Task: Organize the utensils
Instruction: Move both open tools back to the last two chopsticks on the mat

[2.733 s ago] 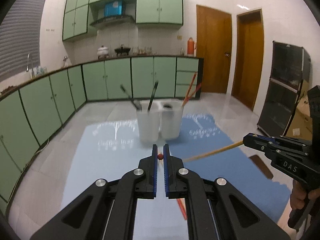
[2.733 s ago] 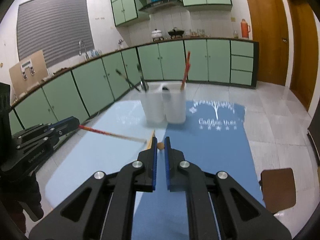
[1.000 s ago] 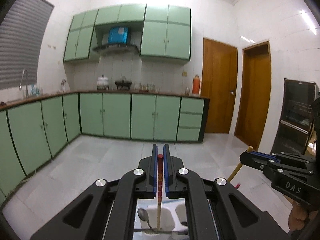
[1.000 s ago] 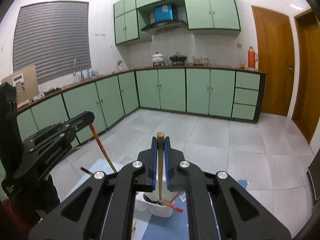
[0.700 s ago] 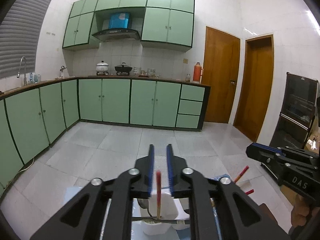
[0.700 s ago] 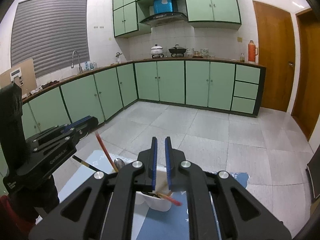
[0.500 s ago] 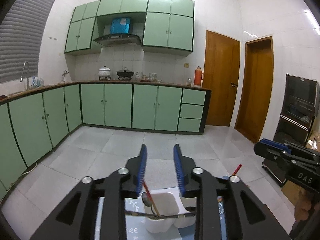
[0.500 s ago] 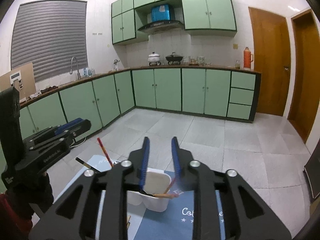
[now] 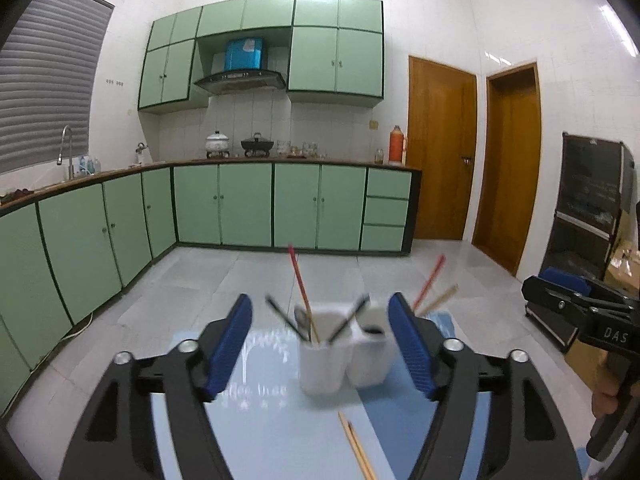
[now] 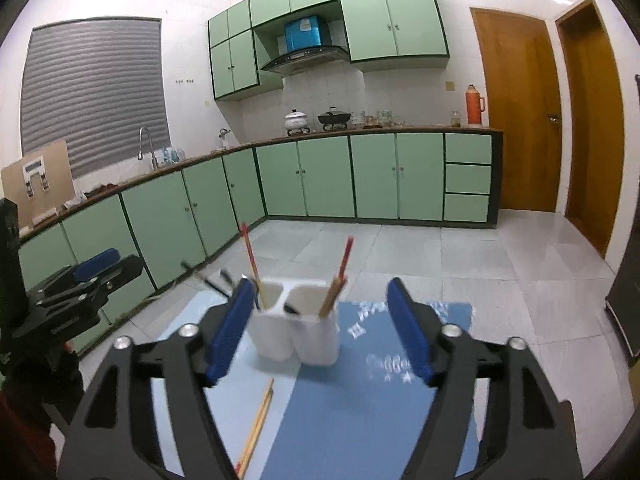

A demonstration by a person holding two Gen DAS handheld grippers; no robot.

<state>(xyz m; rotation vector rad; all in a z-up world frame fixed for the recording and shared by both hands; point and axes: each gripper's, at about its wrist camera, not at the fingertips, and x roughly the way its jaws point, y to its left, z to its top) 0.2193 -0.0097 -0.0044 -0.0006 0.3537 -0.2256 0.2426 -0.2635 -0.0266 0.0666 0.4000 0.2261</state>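
A white two-cup utensil holder (image 9: 340, 356) (image 10: 298, 330) stands on the blue table mat (image 9: 264, 420) (image 10: 360, 412). Its left cup holds a red chopstick (image 9: 301, 285) (image 10: 250, 258) and dark-handled utensils (image 9: 286, 322). Its right cup holds a red and a wooden chopstick (image 9: 432, 290) (image 10: 338, 280). A pair of wooden chopsticks (image 9: 356, 446) (image 10: 258, 420) lies on the mat in front. My left gripper (image 9: 320, 344) is open and empty, behind the holder. My right gripper (image 10: 320, 330) is open and empty too. Each gripper shows at the edge of the other's view (image 9: 576, 312) (image 10: 76, 284).
Green cabinets (image 9: 248, 208) line the far wall and left side, with pots on the counter. Two wooden doors (image 9: 440, 152) are at the right. A dark rack (image 9: 588, 216) stands at the far right. The tiled floor (image 10: 440, 252) lies beyond the table.
Both grippers rose over the holder holding chopsticks, opened and dropped them into the cups. They have since opened wide and drawn back, so the holder shows fully.
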